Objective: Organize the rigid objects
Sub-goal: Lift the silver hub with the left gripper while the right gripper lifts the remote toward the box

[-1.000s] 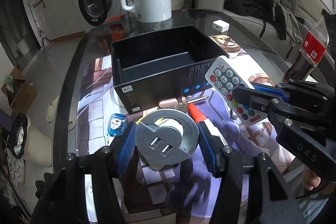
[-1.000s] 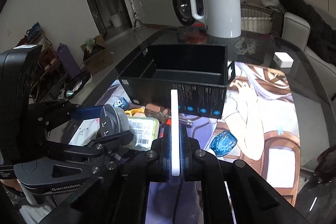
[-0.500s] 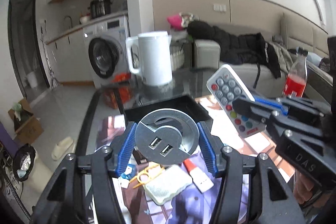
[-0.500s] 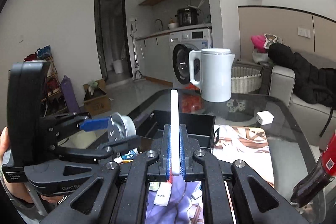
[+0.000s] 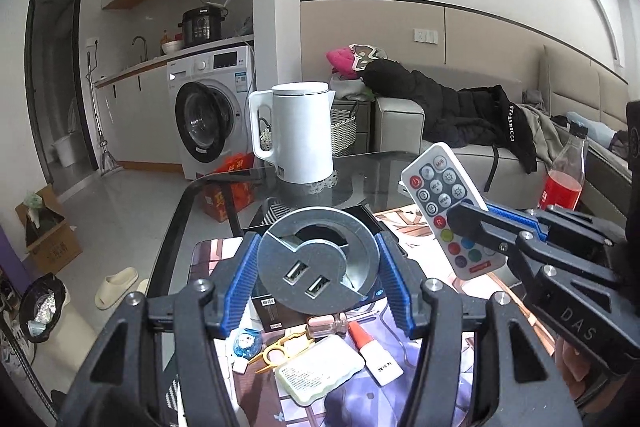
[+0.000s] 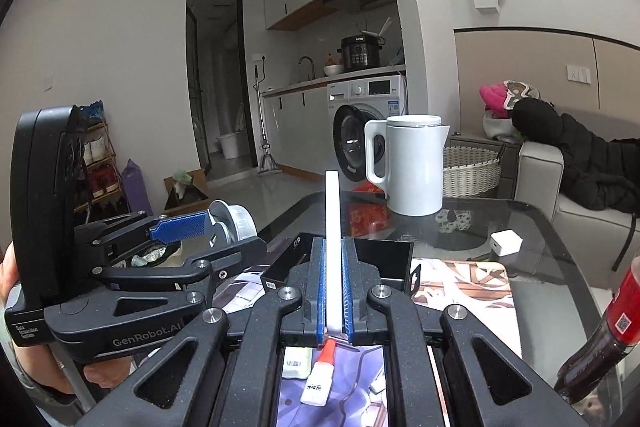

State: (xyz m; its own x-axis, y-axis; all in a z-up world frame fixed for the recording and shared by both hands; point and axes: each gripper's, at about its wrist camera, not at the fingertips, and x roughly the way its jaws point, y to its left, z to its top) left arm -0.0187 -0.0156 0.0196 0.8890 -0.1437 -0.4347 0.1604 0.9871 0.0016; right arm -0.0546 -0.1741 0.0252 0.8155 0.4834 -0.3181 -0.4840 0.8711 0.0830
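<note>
- Left tongs [image 5: 318, 277] clamped on the grey round USB socket [image 5: 316, 265], blue pads against its rim on both sides; two USB ports face the camera. Carried clear above the desk [image 5: 360, 179], presumably for a drop into the box.
- Right tongs [image 6: 333, 301] closed on the white remote [image 5: 448, 211], gripped by the lower end, edge-on in its own view, button face showing in the left view. Thin body suits a pinch across its flat faces.
- Black box [image 6: 384, 257] just ahead of and below both tongs, open top; judged the destination. Task not finished: both items in the air.
- Below the left tongs, loose on the printed mat: red-capped glue tube [image 5: 374, 351], labelled pale case [image 5: 320, 371], yellow clip [image 5: 280, 349], blue capsule [image 5: 246, 343]. Likely next to sort.
- White kettle [image 5: 300, 135] beyond the left tongs, past the box; red drink bottle [image 5: 564, 175] far right of them; white charger block [image 6: 506, 243] ahead-right of the right tongs.
- Writing read: "MODE" and "R" on remote keys; "DAS" on right tongs body; "GenRobot.AI" on left tongs body; "Data Acquisition System", small, uncertain. Label text on case and tube too small to read.
</note>
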